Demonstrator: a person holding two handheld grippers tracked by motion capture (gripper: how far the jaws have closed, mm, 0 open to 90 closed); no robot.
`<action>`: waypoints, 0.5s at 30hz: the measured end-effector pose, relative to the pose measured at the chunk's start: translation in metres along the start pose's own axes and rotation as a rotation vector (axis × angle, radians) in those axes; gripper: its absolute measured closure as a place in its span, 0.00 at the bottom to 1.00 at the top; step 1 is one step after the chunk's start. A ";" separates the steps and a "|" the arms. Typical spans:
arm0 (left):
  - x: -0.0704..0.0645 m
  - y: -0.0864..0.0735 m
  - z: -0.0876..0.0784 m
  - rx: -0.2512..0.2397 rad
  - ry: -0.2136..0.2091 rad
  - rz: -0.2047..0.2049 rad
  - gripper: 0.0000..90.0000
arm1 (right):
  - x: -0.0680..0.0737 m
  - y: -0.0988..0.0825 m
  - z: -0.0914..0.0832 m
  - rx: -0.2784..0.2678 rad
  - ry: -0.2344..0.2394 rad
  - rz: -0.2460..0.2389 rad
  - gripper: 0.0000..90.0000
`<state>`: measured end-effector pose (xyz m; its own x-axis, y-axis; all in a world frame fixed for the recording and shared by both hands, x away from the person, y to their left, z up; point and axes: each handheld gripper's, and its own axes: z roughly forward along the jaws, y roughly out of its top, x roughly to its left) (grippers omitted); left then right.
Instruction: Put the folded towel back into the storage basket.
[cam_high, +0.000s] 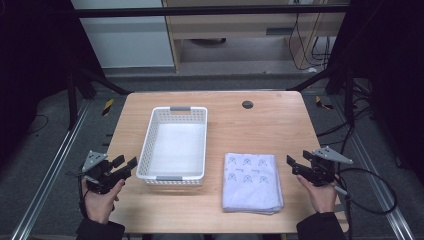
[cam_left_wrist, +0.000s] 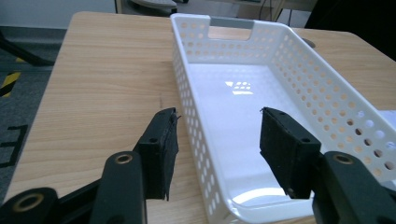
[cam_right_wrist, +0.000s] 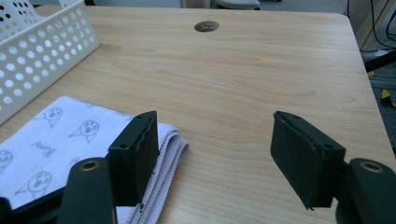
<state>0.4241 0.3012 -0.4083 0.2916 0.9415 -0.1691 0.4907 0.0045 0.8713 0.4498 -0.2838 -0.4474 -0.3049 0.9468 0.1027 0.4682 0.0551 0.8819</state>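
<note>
White basket (cam_high: 173, 145) sits between the gaping left gripper (cam_high: 125, 164) and folded towel (cam_high: 251, 181) (right gripper (cam_high: 296, 163) gapes too).

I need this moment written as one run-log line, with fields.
left hand-held gripper: open, holding nothing | right hand-held gripper: open, holding nothing | folded white printed cloth: on wooden table | white perforated plastic basket: empty
</note>
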 end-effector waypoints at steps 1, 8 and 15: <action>-0.002 0.000 0.001 0.004 -0.006 0.006 0.50 | 0.000 0.001 0.000 -0.004 0.008 0.008 0.35; -0.019 0.005 0.007 0.012 -0.025 0.044 0.50 | 0.001 0.010 -0.001 -0.004 0.043 0.000 0.34; -0.042 0.014 0.016 0.009 -0.057 0.073 0.50 | 0.003 0.018 0.000 0.007 0.055 -0.030 0.35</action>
<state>0.4314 0.2562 -0.3961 0.3731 0.9184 -0.1316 0.4741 -0.0668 0.8780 0.4575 -0.2800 -0.4307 -0.3639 0.9259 0.1018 0.4643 0.0855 0.8815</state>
